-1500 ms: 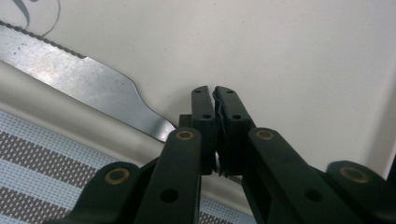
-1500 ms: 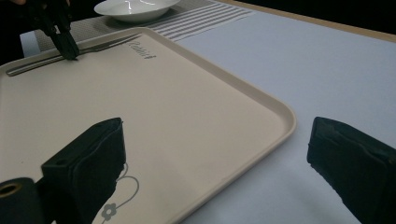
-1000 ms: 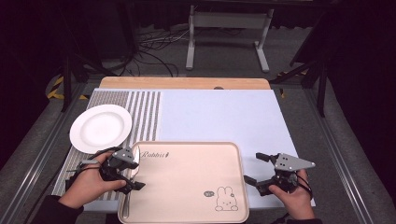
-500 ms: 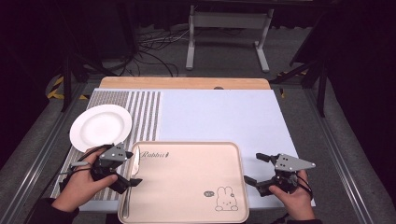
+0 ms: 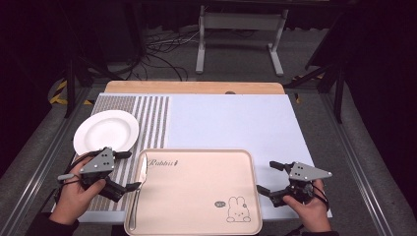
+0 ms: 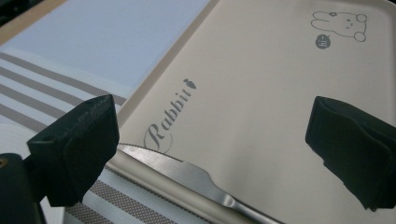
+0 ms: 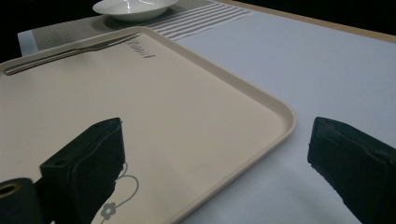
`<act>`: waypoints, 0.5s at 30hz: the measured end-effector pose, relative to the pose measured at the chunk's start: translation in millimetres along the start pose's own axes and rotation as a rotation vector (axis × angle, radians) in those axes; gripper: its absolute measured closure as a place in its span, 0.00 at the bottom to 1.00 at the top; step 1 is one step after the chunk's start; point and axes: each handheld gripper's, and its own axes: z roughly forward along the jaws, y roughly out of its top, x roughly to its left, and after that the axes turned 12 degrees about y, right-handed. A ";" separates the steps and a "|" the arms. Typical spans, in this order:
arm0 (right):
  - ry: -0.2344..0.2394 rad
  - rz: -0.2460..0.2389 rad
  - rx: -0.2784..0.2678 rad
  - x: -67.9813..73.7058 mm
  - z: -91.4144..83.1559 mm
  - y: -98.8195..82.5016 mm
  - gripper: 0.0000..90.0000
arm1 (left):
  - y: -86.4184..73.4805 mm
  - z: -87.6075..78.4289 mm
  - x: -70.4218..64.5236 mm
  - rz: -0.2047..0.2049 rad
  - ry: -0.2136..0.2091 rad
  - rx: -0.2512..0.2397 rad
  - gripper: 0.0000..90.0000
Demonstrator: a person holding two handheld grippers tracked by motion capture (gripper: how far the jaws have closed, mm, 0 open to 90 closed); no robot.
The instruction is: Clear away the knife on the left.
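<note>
A beige tray (image 5: 196, 196) with a rabbit print lies at the table's near edge. A metal knife (image 5: 139, 181) rests along its left rim, blade toward the far side. My left gripper (image 5: 129, 170) is open just left of the tray, its jaws spread either side of the knife without touching it. From the left gripper view the knife (image 6: 187, 175) lies low between the jaws, on the tray (image 6: 261, 93). My right gripper (image 5: 268, 178) is open at the tray's right edge. The right gripper view has the tray rim (image 7: 273, 109) between its empty jaws.
A white plate (image 5: 105, 131) sits on a striped placemat (image 5: 152, 118) at the left, behind my left hand. A pale blue mat (image 5: 231, 123) covers the table beyond the tray. The plate (image 7: 133, 7) and knife (image 7: 70, 53) lie far off in the right gripper view.
My left gripper has drawn back to the left, away from the tray's left edge. The right gripper has stayed where it was.
</note>
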 end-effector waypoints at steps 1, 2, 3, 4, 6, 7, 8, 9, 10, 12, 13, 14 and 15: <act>-0.001 0.000 -0.002 0.2 -0.1 0.1 0.05 | -2.5 -1.1 1.2 0.011 0.004 -0.020 0.04; -0.001 -0.001 -0.003 0.2 -0.2 0.0 0.05 | -4.6 -2.2 1.8 0.007 0.004 -0.031 0.03; -0.002 -0.001 -0.003 0.0 -0.3 -0.1 0.05 | -6.7 -3.2 2.6 0.005 0.009 -0.046 0.03; -0.005 -0.002 -0.005 -0.2 -0.3 -0.1 0.05 | -8.8 -4.3 3.0 -0.001 0.007 -0.059 0.03; -0.010 -0.004 -0.006 -0.2 -0.5 -0.1 0.05 | -12.6 -6.7 3.8 -0.007 0.013 -0.083 0.03; -0.009 -0.005 -0.008 -0.1 -0.5 -0.1 0.05 | -14.8 -8.0 4.2 -0.017 0.018 -0.096 0.03; -0.004 -0.007 -0.011 0.0 -0.4 0.0 0.05 | -18.0 -9.6 4.7 -0.035 0.014 -0.109 0.02; -0.005 -0.011 -0.013 0.2 -0.5 0.1 0.05 | -20.6 -10.7 5.6 -0.042 0.016 -0.123 0.02; -0.005 -0.012 -0.013 0.2 -0.7 0.3 0.05 | -22.6 -11.7 6.2 -0.050 0.018 -0.130 0.02; -0.008 -0.014 -0.017 0.2 -0.6 0.3 0.05 | -28.4 -13.9 7.4 -0.071 0.023 -0.153 0.02; -0.010 -0.016 -0.018 0.3 -0.7 0.3 0.04 | -31.7 -14.7 7.8 -0.086 0.026 -0.161 0.02; -0.009 -0.018 -0.020 0.2 -0.8 0.2 0.04 | -35.1 -15.1 8.1 -0.096 0.026 -0.172 0.02; -0.012 -0.018 -0.023 0.3 -0.9 0.1 0.04 | -37.8 -15.5 8.4 -0.097 0.028 -0.179 0.02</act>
